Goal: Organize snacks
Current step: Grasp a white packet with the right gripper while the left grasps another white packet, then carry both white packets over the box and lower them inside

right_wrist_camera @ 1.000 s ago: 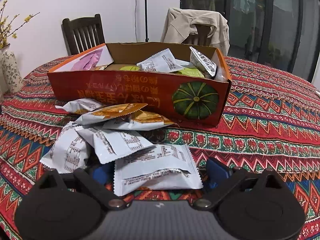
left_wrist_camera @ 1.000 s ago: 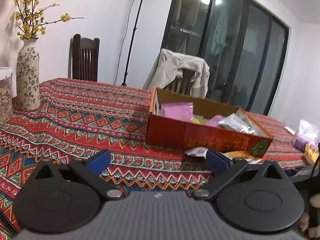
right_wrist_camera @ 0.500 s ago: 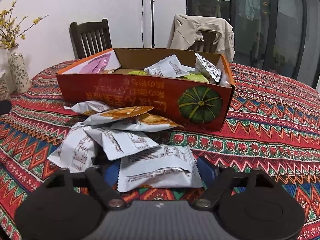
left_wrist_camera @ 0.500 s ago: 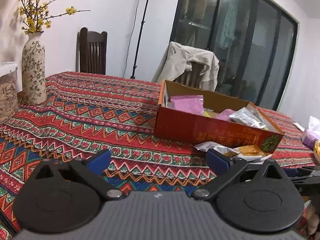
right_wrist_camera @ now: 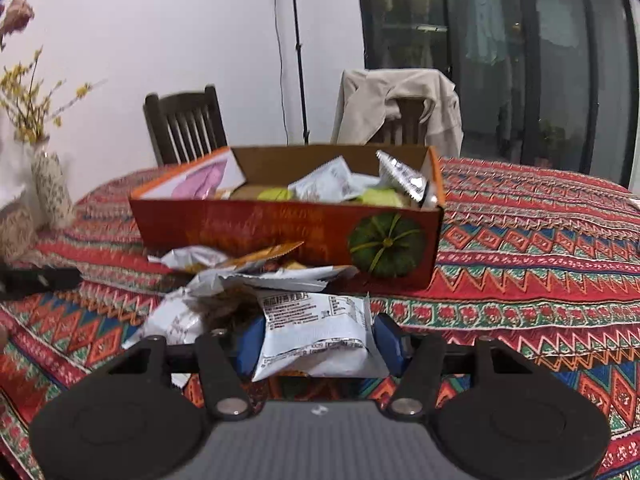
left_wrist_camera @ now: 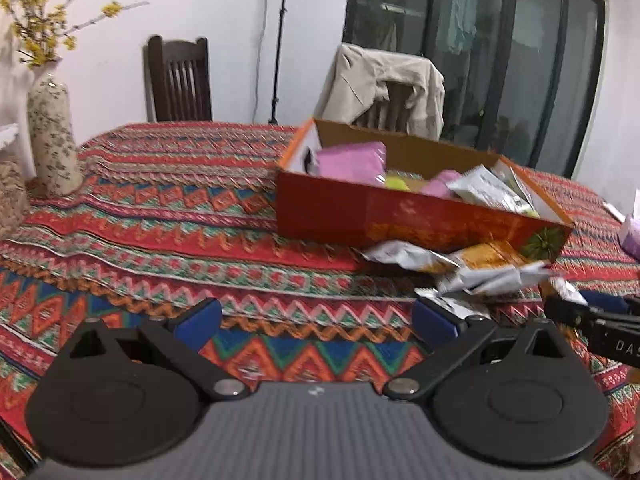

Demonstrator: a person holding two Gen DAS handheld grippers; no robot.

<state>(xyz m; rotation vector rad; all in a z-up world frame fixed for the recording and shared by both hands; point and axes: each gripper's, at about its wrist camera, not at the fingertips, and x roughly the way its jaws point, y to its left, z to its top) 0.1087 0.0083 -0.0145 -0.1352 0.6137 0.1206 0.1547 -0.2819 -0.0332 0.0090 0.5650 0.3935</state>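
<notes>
A big table cloth (right_wrist_camera: 540,248) with red, blue and green zigzags, filling the middle and bottom of both views. On it, in the middle of the right wrist view, a long orange box (right_wrist_camera: 280,232) with a green pumpkin picture on its front. Inside the box, a pink packet (left_wrist_camera: 352,158) at the left end, silver packets and yellow-green ones at the right end. Behind the table, 1 dark wood chair (right_wrist_camera: 184,126) and 1 chair under a tan jacket (right_wrist_camera: 400,100). At the far left, a spotted vase (left_wrist_camera: 52,136) with yellow flowers. Touching the front of the box, low in the middle, a messy pile of snack packets (right_wrist_camera: 240,276), silver and orange. At the bottom middle of the right wrist view, the right gripper (right_wrist_camera: 318,340), jaws closing, blue pads pressing both sides of 1 white snack packet (right_wrist_camera: 316,328), lifted a bit above the pile. At the bottom of the left wrist view, the left gripper (left_wrist_camera: 316,320), jaws wide apart and holding nothing, over bare cloth, left of the pile.
</notes>
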